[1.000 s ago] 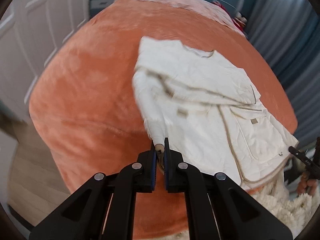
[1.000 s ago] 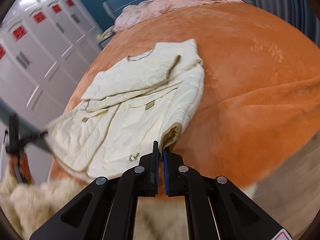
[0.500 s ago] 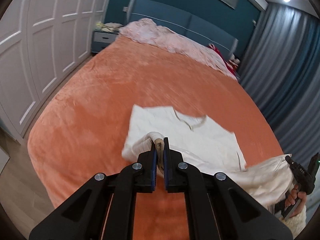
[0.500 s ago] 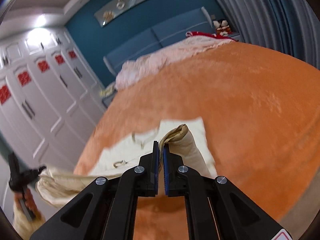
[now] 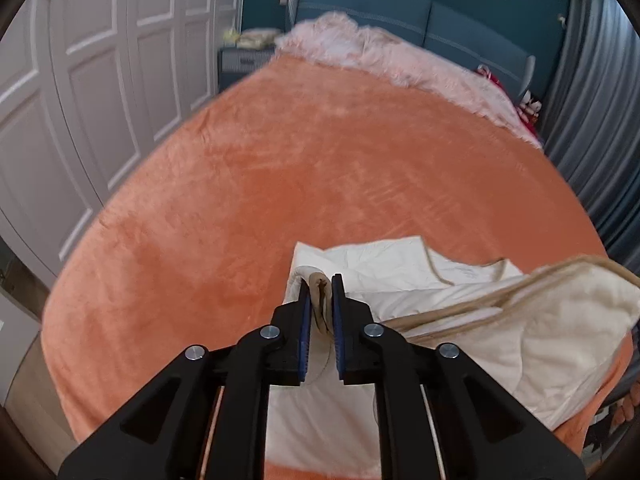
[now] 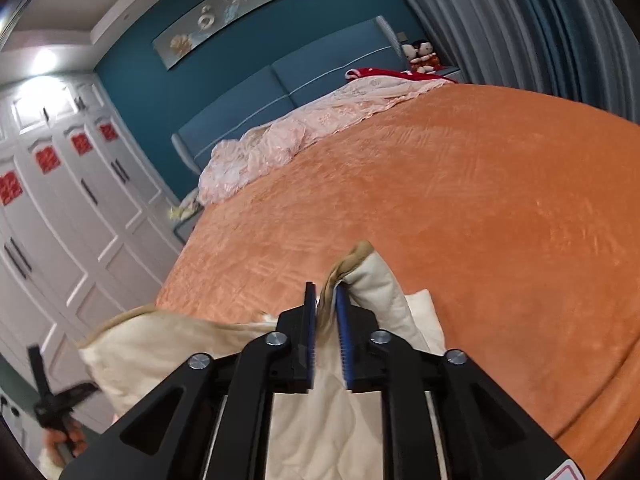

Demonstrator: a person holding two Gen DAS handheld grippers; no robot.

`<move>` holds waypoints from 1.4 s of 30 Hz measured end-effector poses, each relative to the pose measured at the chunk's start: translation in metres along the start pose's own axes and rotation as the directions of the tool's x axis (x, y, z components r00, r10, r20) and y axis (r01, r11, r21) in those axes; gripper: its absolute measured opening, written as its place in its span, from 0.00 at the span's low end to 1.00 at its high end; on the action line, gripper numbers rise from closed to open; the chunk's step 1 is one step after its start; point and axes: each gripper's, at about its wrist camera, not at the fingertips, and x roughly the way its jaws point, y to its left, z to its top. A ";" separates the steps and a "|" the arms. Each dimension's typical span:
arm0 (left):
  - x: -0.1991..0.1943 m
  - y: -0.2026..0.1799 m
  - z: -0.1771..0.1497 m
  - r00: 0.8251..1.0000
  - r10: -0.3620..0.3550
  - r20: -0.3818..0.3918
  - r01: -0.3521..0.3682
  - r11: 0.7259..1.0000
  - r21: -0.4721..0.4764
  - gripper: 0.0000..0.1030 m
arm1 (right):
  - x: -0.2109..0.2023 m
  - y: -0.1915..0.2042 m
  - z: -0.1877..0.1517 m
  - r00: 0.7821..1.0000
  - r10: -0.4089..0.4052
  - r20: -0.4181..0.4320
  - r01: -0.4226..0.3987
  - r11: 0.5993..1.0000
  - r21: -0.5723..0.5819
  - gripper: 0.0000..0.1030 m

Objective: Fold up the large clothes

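Jacket [image 5: 532, 332], cream quilted with tan trim, now lies doubled near the foot edge of the orange bedspread [image 5: 320, 168]; a second ago it was spread open across the bed with its lower hem hanging toward the floor. Hem half has been carried up and over the collar half, so tan-edged panel sits raised on top at the right of the left wrist view. Left gripper [image 5: 320, 312]: jaws opening, a tan-trimmed cuff between the blue pads, a thin gap showing on each side; earlier the same cuff was pinched tight. Right gripper [image 6: 326, 316]: jaws opening too, wider gap than half a second ago, a fold of tan trim between them and leaning against the right pad. Both views have swung from looking down at the garment to looking along the bed toward the pink quilt [image 6: 304, 132] and blue headboard [image 6: 320, 76]. White wardrobe doors [image 5: 80, 100] at left.
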 end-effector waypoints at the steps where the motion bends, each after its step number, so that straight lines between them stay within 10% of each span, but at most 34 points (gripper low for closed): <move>1: 0.007 0.002 0.001 1.000 -0.006 -0.017 0.005 1.000 -0.011 0.14 | -0.002 0.002 -0.001 1.000 0.004 0.022 -0.004 1.000 0.003 0.30; 5: 0.002 0.009 0.002 0.995 0.039 0.093 -0.035 0.998 -0.049 0.89 | -0.007 0.003 0.001 0.995 -0.021 0.101 0.024 0.999 -0.025 0.59; 7: -0.001 0.010 0.002 0.989 0.036 0.144 -0.028 0.998 -0.057 0.92 | 0.006 0.000 0.000 0.997 -0.045 0.061 0.049 0.997 -0.064 0.59; 13: 0.057 0.005 0.005 0.997 -0.040 -0.066 0.037 0.998 -0.045 0.92 | 0.058 -0.021 -0.015 0.990 -0.094 -0.102 0.090 0.995 -0.043 0.62; 19: 0.101 0.001 -0.002 0.973 -0.123 -0.193 0.103 0.989 -0.110 0.85 | 0.100 -0.034 -0.031 0.963 -0.164 -0.212 0.153 0.986 -0.068 0.62; 23: 0.114 -0.001 -0.001 0.973 -0.086 -0.216 0.062 0.991 -0.115 0.53 | 0.115 -0.043 -0.033 0.953 -0.152 -0.263 0.147 0.988 -0.035 0.57; 28: 0.116 -0.003 0.004 0.976 -0.059 -0.209 0.043 0.996 -0.080 0.13 | 0.128 -0.038 -0.031 0.940 -0.151 -0.306 0.137 0.988 -0.066 0.09; 34: 0.091 0.001 0.029 0.995 -0.058 -0.084 0.048 0.992 -0.117 0.09 | 0.105 -0.012 0.002 0.983 -0.111 -0.147 0.102 0.993 -0.068 0.08; 42: 0.139 -0.005 0.050 0.992 0.010 -0.125 -0.025 0.992 -0.120 0.09 | 0.154 -0.022 0.007 0.964 -0.206 -0.167 0.198 0.978 -0.063 0.08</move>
